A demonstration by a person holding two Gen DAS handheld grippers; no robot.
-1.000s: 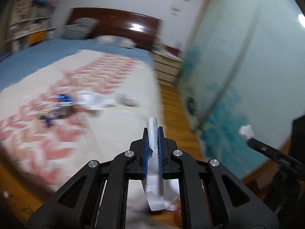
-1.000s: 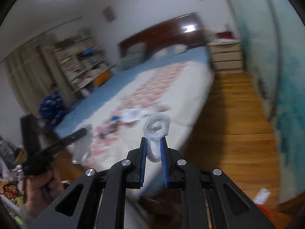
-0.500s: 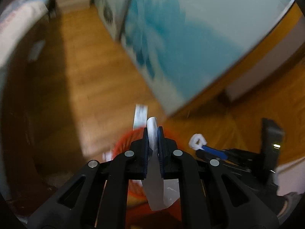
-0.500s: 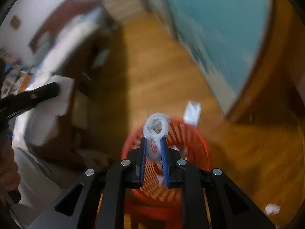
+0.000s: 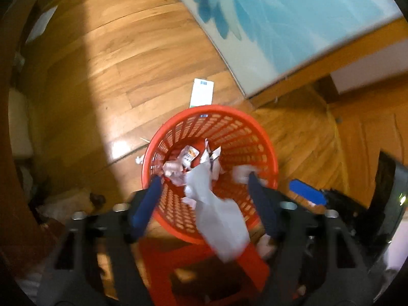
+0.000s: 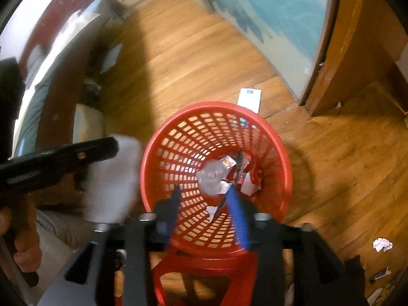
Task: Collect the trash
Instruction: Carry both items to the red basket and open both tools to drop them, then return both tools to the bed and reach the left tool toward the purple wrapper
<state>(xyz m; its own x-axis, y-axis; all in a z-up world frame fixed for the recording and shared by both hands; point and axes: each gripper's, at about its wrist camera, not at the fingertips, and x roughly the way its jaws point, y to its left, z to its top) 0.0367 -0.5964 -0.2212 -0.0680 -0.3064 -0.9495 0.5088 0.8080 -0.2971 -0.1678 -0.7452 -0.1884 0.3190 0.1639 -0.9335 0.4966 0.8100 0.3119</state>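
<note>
Two views, both aimed steeply down at a red mesh basket [image 5: 224, 127] standing on a red stool [image 5: 204, 267] over a wooden floor [image 5: 114, 58].

From the left wrist: left gripper [image 5: 205, 193] poised above the basket mouth, jaws opening, blue fingers [image 5: 146, 204] spread well apart. Between them, a pale sheet of plastic wrap [image 5: 216, 211], blurred, touching neither pad as far as can be told, hanging over the near rim. Deeper inside the basket, crumpled wrappers [image 5: 193, 158] in white and red. Just beyond the far rim, flat on the boards, a white paper slip [image 5: 201, 93]. At right, a blue pad of the right gripper [image 5: 307, 192] just beside the basket's edge. Along the top, a blue-patterned panel [image 5: 293, 17].

From the right wrist: right gripper [image 6: 204, 204] over the same basket [image 6: 178, 137], jaws opening, fingers [image 6: 237, 219] parted. Ahead of the tips, a small clear crumpled wad [image 6: 211, 178], free of both pads, over the heap of wrappers [image 6: 244, 176] at the bottom. At left, the left gripper [image 6: 63, 158] seen side-on, with the pale sheet [image 6: 112, 178] by its tip, beside the basket's rim. Lower left, part of a hand [image 6: 25, 250]. On the floor: the white slip [image 6: 250, 99] behind the basket and a crumpled paper ball [image 6: 382, 244] well apart at right.
</note>
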